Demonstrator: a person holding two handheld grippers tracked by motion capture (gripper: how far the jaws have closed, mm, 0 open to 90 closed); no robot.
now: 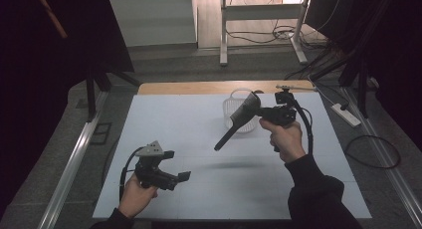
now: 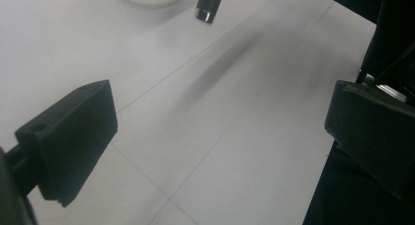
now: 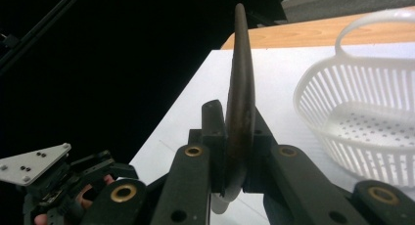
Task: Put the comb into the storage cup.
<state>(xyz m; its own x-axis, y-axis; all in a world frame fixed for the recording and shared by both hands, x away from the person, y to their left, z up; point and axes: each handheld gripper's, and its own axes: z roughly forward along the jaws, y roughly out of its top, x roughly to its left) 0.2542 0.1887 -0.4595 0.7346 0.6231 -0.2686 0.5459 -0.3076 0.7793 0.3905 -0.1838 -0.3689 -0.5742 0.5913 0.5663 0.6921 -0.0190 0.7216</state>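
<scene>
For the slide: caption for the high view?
Right gripper holds a dark spatula above the white basket; left gripper open.

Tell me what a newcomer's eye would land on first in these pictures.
First, the dark long-handled spatula clamped by its blade in the right gripper, held in the air above the white table with its handle slanting down toward the middle. Just behind it, near the table's far edge, sits a white slotted basket. At the near left, the left gripper hangs with its jaws wide apart and nothing between them.

A white slotted basket (image 1: pixel 238 114) stands on the white table (image 1: pixel 189 124).
</scene>
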